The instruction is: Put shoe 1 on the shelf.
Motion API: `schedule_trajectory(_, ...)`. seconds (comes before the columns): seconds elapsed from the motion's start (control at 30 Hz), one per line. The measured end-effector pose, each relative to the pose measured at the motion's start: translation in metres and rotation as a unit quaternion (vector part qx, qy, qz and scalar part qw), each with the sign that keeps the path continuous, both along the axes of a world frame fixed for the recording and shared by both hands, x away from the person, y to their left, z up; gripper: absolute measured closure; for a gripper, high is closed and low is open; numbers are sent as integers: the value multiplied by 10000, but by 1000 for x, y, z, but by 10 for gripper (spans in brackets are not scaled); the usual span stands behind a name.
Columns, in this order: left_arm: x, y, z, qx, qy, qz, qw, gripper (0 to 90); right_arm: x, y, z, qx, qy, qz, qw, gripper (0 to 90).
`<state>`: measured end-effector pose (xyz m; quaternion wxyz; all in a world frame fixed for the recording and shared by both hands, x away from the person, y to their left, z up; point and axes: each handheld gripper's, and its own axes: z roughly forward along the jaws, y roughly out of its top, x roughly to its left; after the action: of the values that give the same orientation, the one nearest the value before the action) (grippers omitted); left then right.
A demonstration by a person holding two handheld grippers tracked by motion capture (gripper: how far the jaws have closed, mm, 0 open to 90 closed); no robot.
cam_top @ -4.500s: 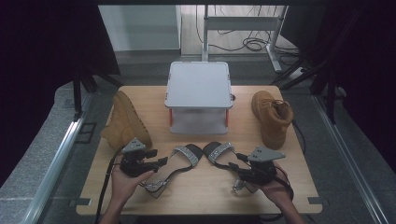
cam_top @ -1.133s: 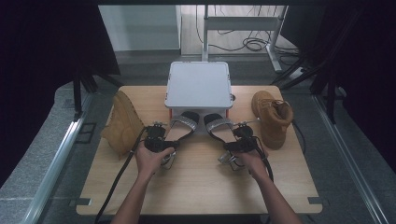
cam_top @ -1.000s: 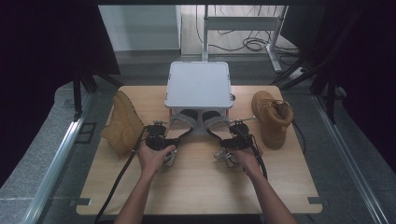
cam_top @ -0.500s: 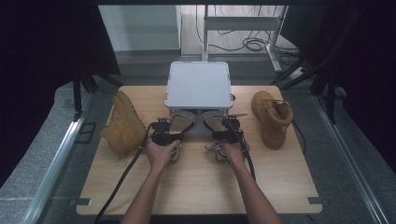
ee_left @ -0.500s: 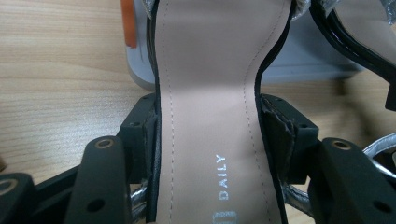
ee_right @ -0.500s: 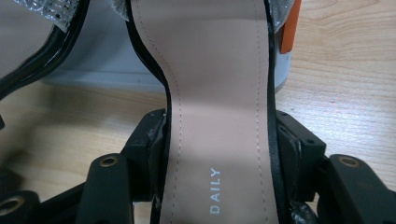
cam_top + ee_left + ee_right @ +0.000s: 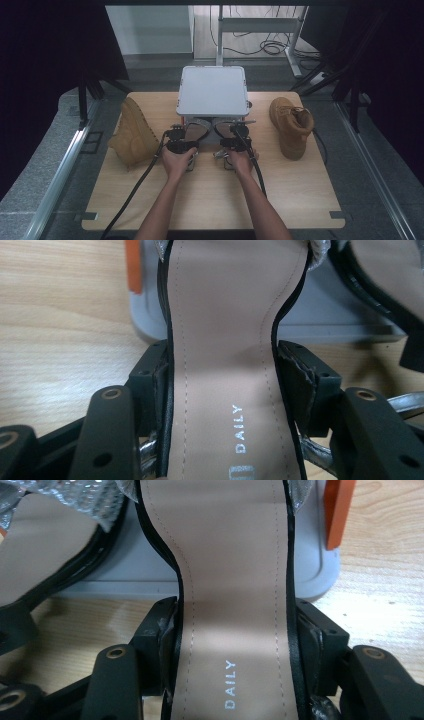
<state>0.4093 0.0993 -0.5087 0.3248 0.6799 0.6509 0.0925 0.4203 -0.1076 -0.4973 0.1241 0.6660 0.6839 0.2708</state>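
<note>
- The wooden counter [image 7: 210,200] carries everything; the person's forearms come in from its near edge.
- A grey lidded box [image 7: 213,92] stands at the far middle of the counter, raised on a low rack with orange corner pieces [image 7: 339,515].
- A tan boot [image 7: 131,135] lies on its side at the left; a second tan boot [image 7: 290,125] stands upright at the right, both well apart from the box.
- The left sandal [image 7: 225,340], with a beige insole printed "DAILY", black edging and a silver strap, points its toe in under the grey box.
- The right sandal [image 7: 232,570], the same make, lies just beside it, its toe also under the box.
- The left hand-held gripper [image 7: 222,375] is clamped on the left sandal's narrow waist, pads pressing both black edges.
- The right hand-held gripper [image 7: 235,625] grasps the right sandal at its waist in the same way.
</note>
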Motion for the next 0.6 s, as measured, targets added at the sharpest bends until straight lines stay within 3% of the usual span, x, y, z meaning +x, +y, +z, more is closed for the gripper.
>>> schedule_trajectory(0.13,4,-2,0,-100,91,64,9999,432,3,2,-3,-47,72,-122,9999,410)
schedule_trajectory(0.3,5,-1,-1,-104,207,18,9997,378,6,1,-6,35,193,-29,9998,378)
schedule_trajectory(0.33,4,-1,-1,-94,105,-1,9999,316,6,0,-6,128,191,5,9997,326)
schedule_trajectory(0.37,3,-2,1,-67,-27,9,10000,316,6,0,-6,128,191,5,9997,326)
schedule_trajectory(0.4,0,-2,5,-76,-136,39,9999,271,6,0,-8,123,183,117,9997,243)
schedule_trajectory(0.5,-5,-1,14,-95,-356,-71,9993,238,2,-1,-6,122,-16,116,9999,243)
schedule_trajectory(0.6,-13,3,20,-115,-495,-253,9984,218,-5,-4,2,304,-256,118,9991,214)
